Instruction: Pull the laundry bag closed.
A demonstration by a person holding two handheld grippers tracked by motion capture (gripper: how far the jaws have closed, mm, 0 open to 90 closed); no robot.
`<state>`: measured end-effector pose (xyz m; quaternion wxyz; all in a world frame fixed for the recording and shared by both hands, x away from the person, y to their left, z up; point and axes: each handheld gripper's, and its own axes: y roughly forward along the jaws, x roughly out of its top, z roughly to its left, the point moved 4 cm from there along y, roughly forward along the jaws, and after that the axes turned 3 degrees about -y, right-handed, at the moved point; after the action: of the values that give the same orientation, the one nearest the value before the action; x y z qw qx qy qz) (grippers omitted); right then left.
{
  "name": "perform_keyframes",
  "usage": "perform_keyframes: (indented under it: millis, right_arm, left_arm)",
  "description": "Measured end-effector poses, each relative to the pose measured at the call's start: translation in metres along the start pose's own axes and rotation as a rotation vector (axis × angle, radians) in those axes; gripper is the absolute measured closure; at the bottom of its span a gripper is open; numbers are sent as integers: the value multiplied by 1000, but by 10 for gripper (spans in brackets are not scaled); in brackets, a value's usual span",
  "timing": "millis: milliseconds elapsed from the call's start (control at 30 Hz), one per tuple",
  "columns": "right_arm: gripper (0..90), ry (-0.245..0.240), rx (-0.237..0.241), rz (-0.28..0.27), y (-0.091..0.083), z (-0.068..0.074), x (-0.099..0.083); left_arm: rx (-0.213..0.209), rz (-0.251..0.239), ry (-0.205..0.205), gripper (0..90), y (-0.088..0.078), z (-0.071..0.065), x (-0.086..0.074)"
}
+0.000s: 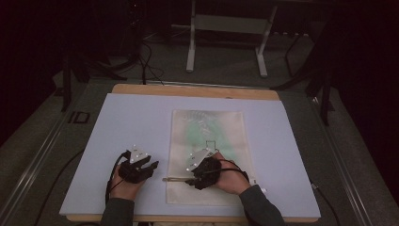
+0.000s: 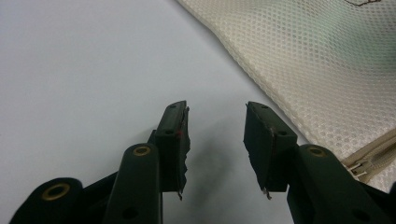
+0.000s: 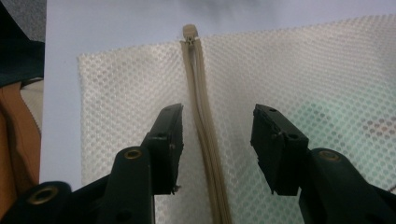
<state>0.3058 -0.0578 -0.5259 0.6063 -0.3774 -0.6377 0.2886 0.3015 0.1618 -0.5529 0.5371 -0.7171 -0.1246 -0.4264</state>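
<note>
A white mesh bag point(image 1: 207, 136) lies flat on the pale blue mat point(image 1: 131, 122), with something green point(image 1: 200, 129) showing faintly through it. A beige zipper point(image 3: 205, 140) runs across the bag's near end to its pull point(image 3: 188, 31) at the bag's edge. My right gripper point(image 1: 190, 181) hovers low over that end, open point(image 3: 217, 114), one jaw on each side of the zipper and neither pad pressing on it. My left gripper point(image 1: 151, 166) rests on the mat left of the bag, open point(image 2: 215, 112) with nothing between its jaws. The bag's mesh point(image 2: 327, 60) lies just to its right.
The mat covers a wooden tabletop point(image 1: 193, 90). Beyond the table stand a white metal frame point(image 1: 226, 28) and loose cables point(image 1: 146, 61) on the floor. Dark stands point(image 1: 324, 84) flank the far right corner.
</note>
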Motion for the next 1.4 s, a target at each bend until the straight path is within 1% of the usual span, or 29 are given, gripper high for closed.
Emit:
perform_keyframes:
  millis: [167, 233, 400, 667, 767, 800, 900, 1067, 1400]
  right_arm:
    - [552, -1, 1, -1, 2, 0, 4]
    - [583, -3, -4, -4, 5, 0, 7]
    - [621, -9, -14, -6, 9, -1, 12]
    - [641, -25, 10, -12, 15, 3, 20]
    - [648, -30, 12, -12, 17, 3, 22]
    - [673, -30, 27, -14, 19, 5, 25]
    - [680, -39, 37, -13, 23, 6, 28]
    - [686, -34, 41, -16, 27, 8, 32]
    - [675, -46, 50, -19, 37, 11, 41]
  left_arm:
    - [0, 0, 0, 591, 0, 0, 0]
    - [1, -1, -1, 589, 0, 0, 0]
    - [1, -2, -3, 589, 0, 0, 0]
    - [0, -1, -3, 589, 0, 0, 0]
    - [1, -1, -2, 589, 0, 1, 0]
    - [0, -2, -4, 588, 0, 1, 0]
    - [0, -1, -5, 588, 0, 1, 0]
    - [0, -4, -7, 587, 0, 1, 0]
    - [-2, -2, -6, 587, 0, 1, 0]
